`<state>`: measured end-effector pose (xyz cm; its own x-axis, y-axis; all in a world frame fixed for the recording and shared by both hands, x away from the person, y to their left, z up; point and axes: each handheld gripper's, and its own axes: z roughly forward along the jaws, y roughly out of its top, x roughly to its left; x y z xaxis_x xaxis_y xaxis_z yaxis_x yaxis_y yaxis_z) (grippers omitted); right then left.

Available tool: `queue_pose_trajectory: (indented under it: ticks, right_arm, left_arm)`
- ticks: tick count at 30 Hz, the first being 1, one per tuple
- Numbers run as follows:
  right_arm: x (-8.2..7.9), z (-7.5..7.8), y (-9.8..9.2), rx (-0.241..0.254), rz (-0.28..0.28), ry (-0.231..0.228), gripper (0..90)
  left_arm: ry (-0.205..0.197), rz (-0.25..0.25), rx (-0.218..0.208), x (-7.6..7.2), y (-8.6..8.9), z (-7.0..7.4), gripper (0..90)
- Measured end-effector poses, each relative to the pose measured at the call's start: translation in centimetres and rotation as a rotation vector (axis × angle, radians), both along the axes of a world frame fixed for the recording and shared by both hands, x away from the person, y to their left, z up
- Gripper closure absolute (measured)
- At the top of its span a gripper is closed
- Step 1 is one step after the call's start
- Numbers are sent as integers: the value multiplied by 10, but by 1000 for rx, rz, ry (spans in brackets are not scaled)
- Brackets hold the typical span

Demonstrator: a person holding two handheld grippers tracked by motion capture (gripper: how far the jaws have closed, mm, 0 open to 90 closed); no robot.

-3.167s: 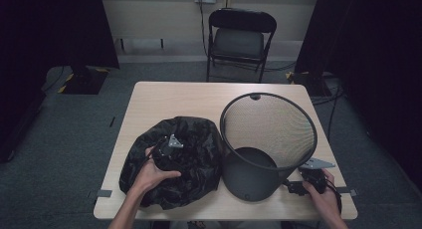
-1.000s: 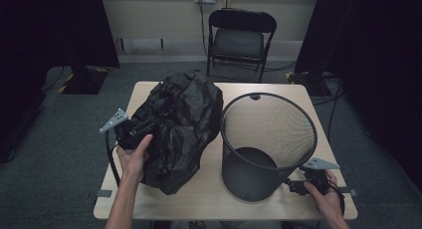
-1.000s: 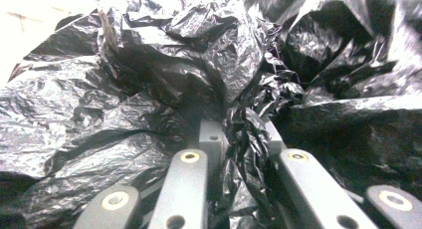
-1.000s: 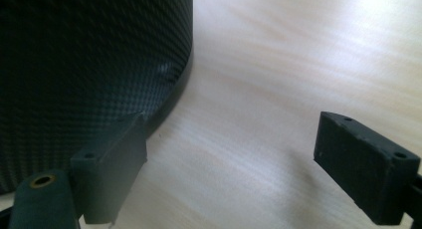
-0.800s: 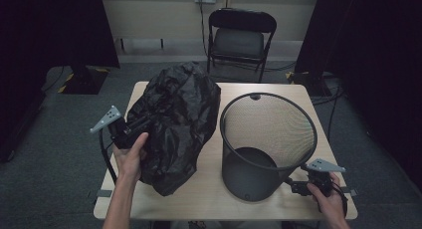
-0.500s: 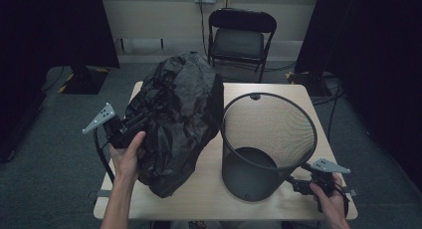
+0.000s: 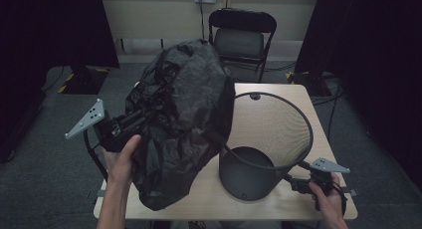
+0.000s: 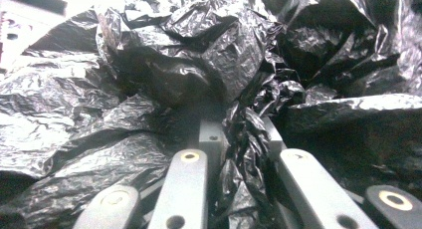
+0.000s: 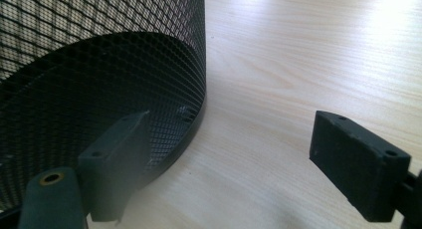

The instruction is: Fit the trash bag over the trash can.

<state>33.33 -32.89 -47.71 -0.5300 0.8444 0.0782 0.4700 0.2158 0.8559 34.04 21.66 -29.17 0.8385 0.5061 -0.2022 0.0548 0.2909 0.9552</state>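
Where the left gripper point(image 8: 234, 164) pinches the black bag point(image 7: 181, 119), crumpled plastic hides its pads — and table.

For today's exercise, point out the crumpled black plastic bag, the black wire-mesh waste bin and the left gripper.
Crumpled black plastic bag point(image 7: 184, 114): high view, middle of its bulging side.
Black wire-mesh waste bin point(image 7: 278, 127): high view, inner mesh wall.
Left gripper point(image 8: 238, 139): left gripper view, between its jaws, pinching bag folds.
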Motion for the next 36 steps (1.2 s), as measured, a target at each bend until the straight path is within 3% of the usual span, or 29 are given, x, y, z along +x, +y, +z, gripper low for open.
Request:
queue_pose_trajectory:
  ticks: [9, 15, 21, 27, 31, 36]
  right_arm:
    - [7, -1, 16, -22, 40, -1, 158]
    - [10, 4, 27, -25, 65, -15, 145]
    - [18, 15, 23, 17, -7, -42, 136]
    - [31, 19, 22, 7, -72, -59, 137]
    - [39, 21, 25, 41, -77, -63, 136]
    - [38, 19, 32, 22, -72, -66, 157]
  left_arm:
    - [-5, -12, 34, -2, -12, 4, 803]
    - [-14, -24, 29, -3, -16, 9, 803]
    - [-30, -45, 49, -4, -28, 15, 802]
    - [-48, -68, 93, 0, -50, 28, 802]
    - [-53, -83, 118, 4, -66, 36, 802]
    - [-60, -90, 168, 6, -84, 39, 802]
